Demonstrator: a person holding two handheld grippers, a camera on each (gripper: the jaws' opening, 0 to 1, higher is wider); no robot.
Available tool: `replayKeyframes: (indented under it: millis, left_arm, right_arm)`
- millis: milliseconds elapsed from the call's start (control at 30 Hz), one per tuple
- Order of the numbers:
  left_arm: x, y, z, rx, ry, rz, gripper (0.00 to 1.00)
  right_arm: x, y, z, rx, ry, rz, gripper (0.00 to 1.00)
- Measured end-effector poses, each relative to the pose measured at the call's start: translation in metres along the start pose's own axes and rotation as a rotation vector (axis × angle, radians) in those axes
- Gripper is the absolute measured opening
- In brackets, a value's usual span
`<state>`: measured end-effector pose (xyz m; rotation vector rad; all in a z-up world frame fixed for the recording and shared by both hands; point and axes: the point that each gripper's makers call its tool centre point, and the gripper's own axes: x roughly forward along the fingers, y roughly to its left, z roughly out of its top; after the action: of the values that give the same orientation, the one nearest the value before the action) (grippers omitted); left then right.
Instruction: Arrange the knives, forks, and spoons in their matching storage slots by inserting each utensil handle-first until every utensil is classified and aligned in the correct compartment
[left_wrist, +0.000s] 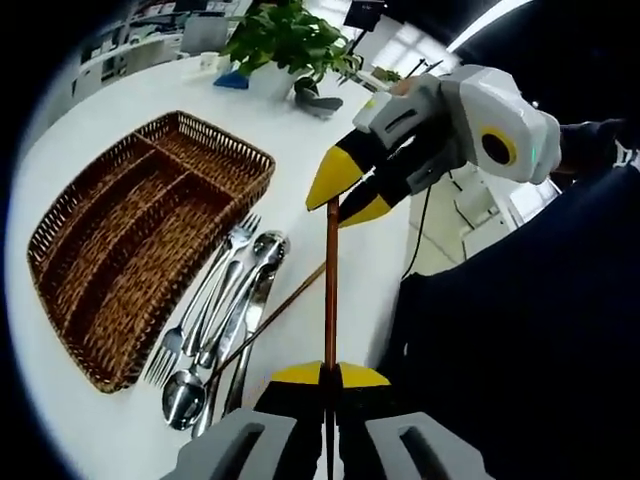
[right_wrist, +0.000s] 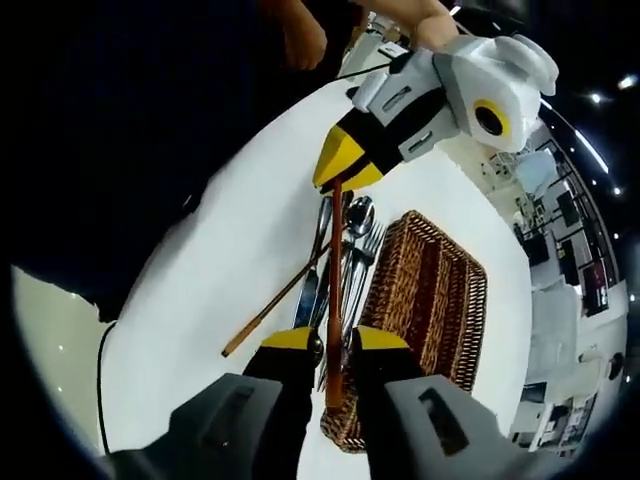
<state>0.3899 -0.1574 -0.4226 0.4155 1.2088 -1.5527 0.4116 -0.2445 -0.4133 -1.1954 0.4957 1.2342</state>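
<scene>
A brown wooden chopstick (left_wrist: 331, 290) hangs in the air, held at both ends. In the left gripper view my left gripper (left_wrist: 328, 375) is shut on its near end, and my right gripper (left_wrist: 340, 200) comes in from the right, shut on the far end. The right gripper view shows the same chopstick (right_wrist: 335, 260) between my right gripper (right_wrist: 336, 340) and my left gripper (right_wrist: 340, 175). Below it, forks, spoons and a knife (left_wrist: 225, 300) (right_wrist: 352, 245) lie bunched on the white table beside a three-slot wicker tray (left_wrist: 215, 140) (right_wrist: 478, 300). I see nothing in the tray's slots.
A second chopstick (left_wrist: 270, 318) (right_wrist: 270, 310) lies slanted on the table next to the cutlery. A potted plant (left_wrist: 290, 40) and a small blue object (left_wrist: 232, 78) stand at the table's far end. A person in dark clothes (left_wrist: 520, 330) stands at the table edge.
</scene>
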Motion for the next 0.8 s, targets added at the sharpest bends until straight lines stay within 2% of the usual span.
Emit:
replayKeyframes:
  millis: [100, 200, 267, 367, 433, 567, 667, 800]
  left_arm:
    - [0.000, 0.002, -0.001, -0.019, -0.018, 0.004, 0.02]
    - [-0.001, 0.007, 0.000, -0.049, -0.042, 0.019, 0.02]
    - [-0.003, 0.013, 0.001, -0.089, -0.073, 0.042, 0.02]
    - [-0.006, 0.021, 0.005, -0.136, -0.128, 0.078, 0.02]
    - [-0.005, 0.023, 0.007, -0.181, -0.161, 0.081, 0.02]
    - [-0.001, 0.024, 0.007, -0.204, -0.193, 0.090, 0.02]
    - [0.000, 0.026, 0.014, -0.254, -0.262, 0.102, 0.02]
    - [0.000, 0.030, 0.023, -0.276, -0.328, 0.133, 0.02]
  right_arm:
    - [-0.002, -0.003, 0.000, 0.027, -0.007, -0.012, 0.16]
    - [-0.005, -0.008, -0.004, 0.096, -0.013, -0.041, 0.18]
    - [-0.008, -0.014, -0.010, 0.202, -0.014, -0.087, 0.19]
    - [-0.011, -0.021, -0.013, 0.298, -0.028, -0.139, 0.22]
    - [-0.012, -0.024, -0.013, 0.428, -0.062, -0.172, 0.22]
    - [-0.013, -0.032, -0.012, 0.498, -0.088, -0.240, 0.22]
    - [-0.010, -0.034, -0.011, 0.636, -0.124, -0.260, 0.20]
    - [-0.005, -0.036, -0.003, 0.762, -0.178, -0.281, 0.18]
